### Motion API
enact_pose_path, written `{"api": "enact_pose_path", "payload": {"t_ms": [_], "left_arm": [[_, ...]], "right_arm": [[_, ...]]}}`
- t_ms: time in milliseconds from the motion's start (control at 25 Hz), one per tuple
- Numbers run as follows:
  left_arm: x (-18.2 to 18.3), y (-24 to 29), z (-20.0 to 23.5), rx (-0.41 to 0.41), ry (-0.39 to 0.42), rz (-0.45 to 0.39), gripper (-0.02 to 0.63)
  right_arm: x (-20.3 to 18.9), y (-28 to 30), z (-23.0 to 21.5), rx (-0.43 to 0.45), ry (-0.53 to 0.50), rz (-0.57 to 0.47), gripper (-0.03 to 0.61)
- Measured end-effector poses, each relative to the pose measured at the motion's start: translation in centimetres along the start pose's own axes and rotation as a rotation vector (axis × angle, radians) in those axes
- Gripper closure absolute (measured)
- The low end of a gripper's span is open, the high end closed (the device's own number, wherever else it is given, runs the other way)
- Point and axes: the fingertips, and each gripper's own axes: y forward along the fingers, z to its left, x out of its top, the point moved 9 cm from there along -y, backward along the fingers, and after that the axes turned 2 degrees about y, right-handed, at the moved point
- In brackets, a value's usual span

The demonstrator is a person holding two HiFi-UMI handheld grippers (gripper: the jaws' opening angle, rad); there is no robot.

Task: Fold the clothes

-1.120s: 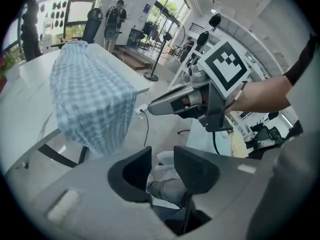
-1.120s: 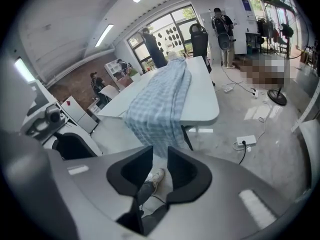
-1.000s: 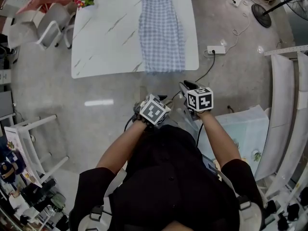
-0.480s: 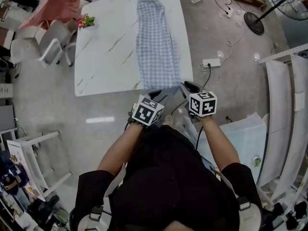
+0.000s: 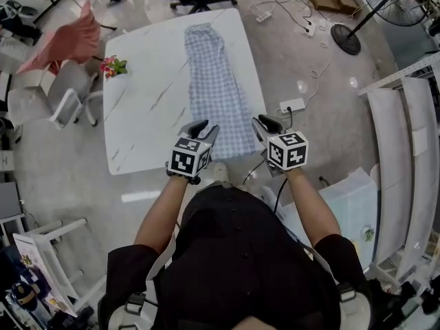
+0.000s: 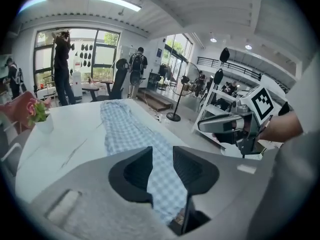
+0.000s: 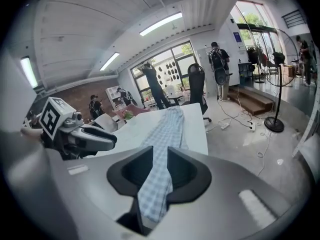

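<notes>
While your left gripper and right gripper hover empty, jaws part-open, the left's just narrowed, aim each at a near corner of the checked garment lying lengthwise on the tabletop.

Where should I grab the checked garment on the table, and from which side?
Take the checked garment by its wide near end, one corner per gripper, coming in over the near edge of the table. It lies flat, running lengthwise away from you. That end sits closest to the left gripper and right gripper, both open and empty.
</notes>
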Motion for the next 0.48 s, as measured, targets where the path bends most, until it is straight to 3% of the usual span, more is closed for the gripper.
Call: {"api": "enact_pose_path", "payload": {"t_ms": [200,480], "left_arm": [[1.1,0.1,4.2,0.021,0.016,0.005,0.477],[1.1,-0.5,8.1,0.033,-0.02,-0.007,0.479]], "right_arm": [[2.7,3.0,-0.8,-0.024,-0.057,0.014,0.483],[5.0,6.8,0.2,-0.011,-0.103,0.041,0.483]]}}
